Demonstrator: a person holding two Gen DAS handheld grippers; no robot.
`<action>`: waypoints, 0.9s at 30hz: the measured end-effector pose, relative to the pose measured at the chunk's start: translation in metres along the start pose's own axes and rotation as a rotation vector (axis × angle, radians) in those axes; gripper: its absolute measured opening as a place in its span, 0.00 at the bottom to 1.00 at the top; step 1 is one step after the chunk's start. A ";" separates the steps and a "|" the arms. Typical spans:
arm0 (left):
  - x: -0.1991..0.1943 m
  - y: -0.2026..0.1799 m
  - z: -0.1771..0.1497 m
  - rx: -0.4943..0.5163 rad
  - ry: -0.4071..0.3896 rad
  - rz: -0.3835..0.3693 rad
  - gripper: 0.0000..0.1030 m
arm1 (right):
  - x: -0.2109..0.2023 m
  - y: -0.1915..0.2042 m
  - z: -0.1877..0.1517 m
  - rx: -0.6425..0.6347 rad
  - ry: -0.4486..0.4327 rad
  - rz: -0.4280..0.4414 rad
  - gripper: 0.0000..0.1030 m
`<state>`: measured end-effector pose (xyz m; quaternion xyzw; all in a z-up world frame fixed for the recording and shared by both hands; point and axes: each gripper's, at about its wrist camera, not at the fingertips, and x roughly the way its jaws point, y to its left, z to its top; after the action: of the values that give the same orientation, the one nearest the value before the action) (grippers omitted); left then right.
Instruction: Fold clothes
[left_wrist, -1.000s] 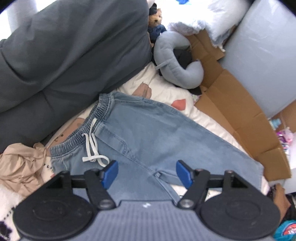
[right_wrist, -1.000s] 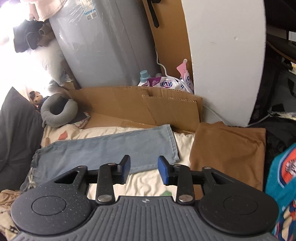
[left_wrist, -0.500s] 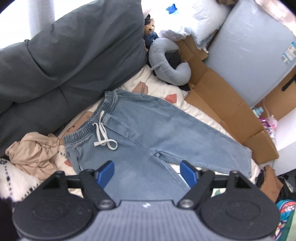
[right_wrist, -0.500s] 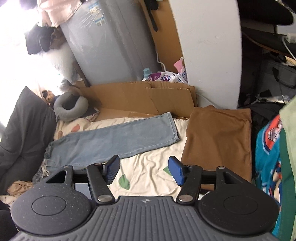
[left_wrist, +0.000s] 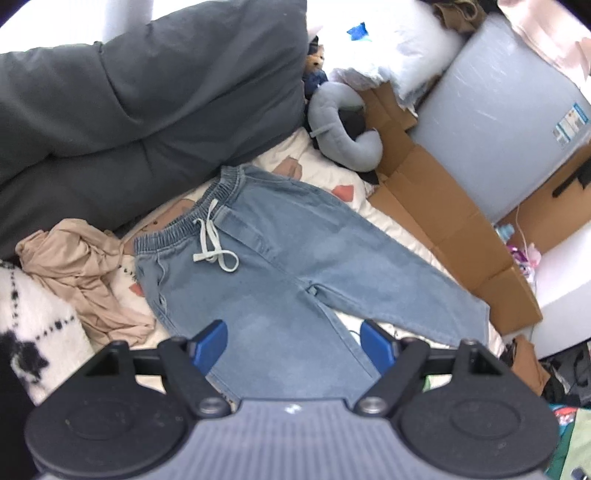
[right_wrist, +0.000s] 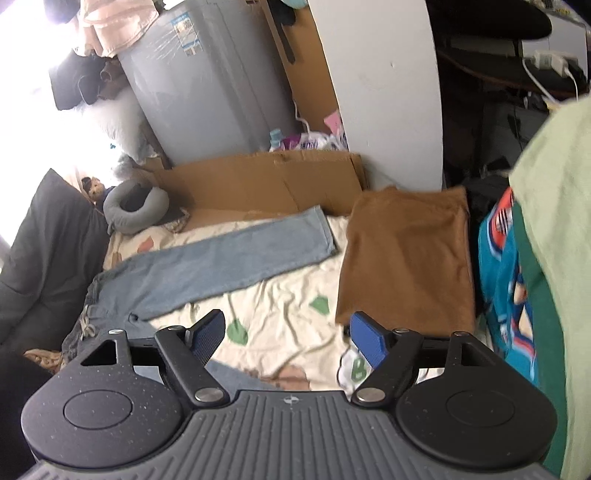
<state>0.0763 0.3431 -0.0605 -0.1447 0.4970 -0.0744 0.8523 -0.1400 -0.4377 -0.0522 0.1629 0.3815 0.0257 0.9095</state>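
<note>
The light-blue denim trousers (left_wrist: 280, 266) lie flat across the bed sheet (right_wrist: 280, 317), soft and limp, best pinched at waistband or hems; left gripper (left_wrist: 293, 341) gapes empty, right gripper (right_wrist: 287, 338) opening, empty.

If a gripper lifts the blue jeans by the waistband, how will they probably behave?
The jeans lie flat and creased, so they are probably floppy and the legs would hang. Denim looks thick, so likely rather heavy. The drawstring may dangle.

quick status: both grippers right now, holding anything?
Left gripper: open, nothing held, fingers apart above the jeans.
Right gripper: jaws opening, nothing between the fingers, only the bedsheet beyond.
</note>
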 end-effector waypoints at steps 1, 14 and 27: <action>0.001 0.001 -0.003 0.000 -0.006 0.003 0.78 | 0.000 -0.004 -0.007 0.008 0.007 0.003 0.78; 0.057 0.028 -0.051 -0.028 0.055 0.058 0.78 | 0.031 -0.045 -0.093 0.091 0.177 0.011 0.78; 0.115 0.058 -0.087 -0.053 0.167 0.124 0.78 | 0.109 -0.065 -0.165 0.240 0.420 0.036 0.77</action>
<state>0.0567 0.3515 -0.2146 -0.1295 0.5760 -0.0203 0.8069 -0.1836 -0.4351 -0.2555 0.2676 0.5598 0.0299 0.7836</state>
